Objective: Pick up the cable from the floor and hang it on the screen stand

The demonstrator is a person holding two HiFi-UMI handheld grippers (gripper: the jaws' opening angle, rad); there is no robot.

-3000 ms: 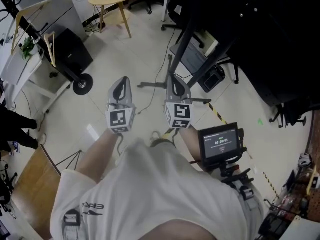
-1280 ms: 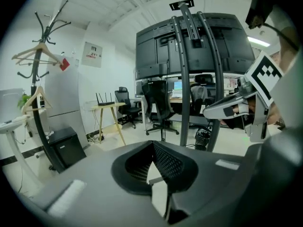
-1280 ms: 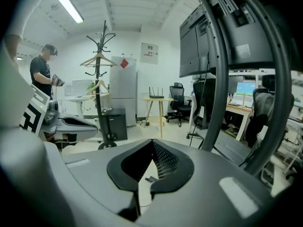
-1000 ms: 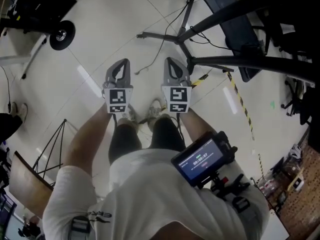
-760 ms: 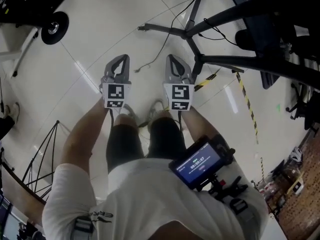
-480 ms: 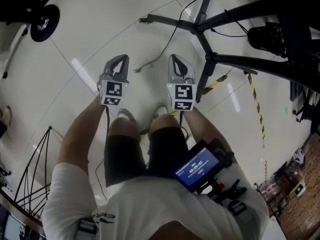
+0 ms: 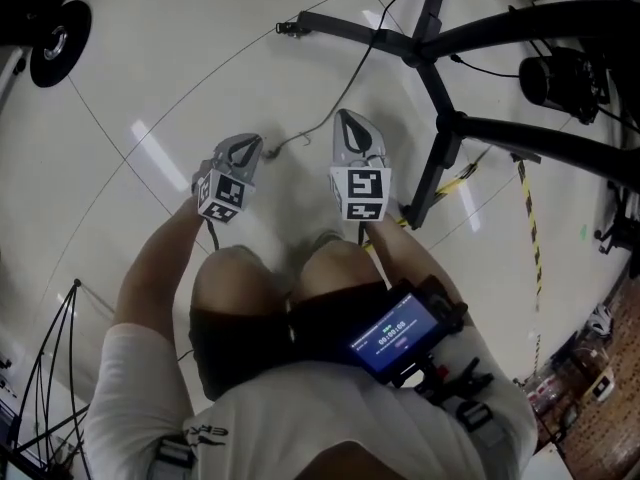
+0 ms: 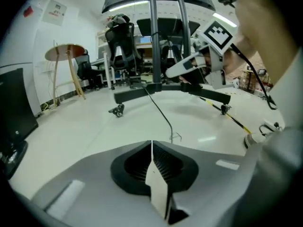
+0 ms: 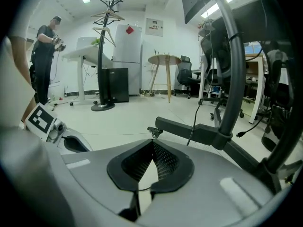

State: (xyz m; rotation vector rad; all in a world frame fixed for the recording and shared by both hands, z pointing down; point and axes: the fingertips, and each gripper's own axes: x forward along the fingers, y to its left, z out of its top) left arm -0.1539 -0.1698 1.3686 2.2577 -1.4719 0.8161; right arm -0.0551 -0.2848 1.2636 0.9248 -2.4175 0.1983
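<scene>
A thin dark cable lies on the pale floor; its loose end is just right of my left gripper, and it runs back to the black screen stand. In the left gripper view the cable ends on the floor a short way beyond my left gripper, which is shut and empty. My right gripper hovers beside it, nearer the stand. My right gripper is also shut with nothing held, facing a stand leg and its caster.
The stand's black legs and pole spread over the floor right of the grippers, crossed by yellow-black tape. A person, a coat rack, a round table and office chairs stand farther off.
The view has dropped closer to the floor. Both grippers have lowered toward the cable end, and the left one has tipped downward toward it.
</scene>
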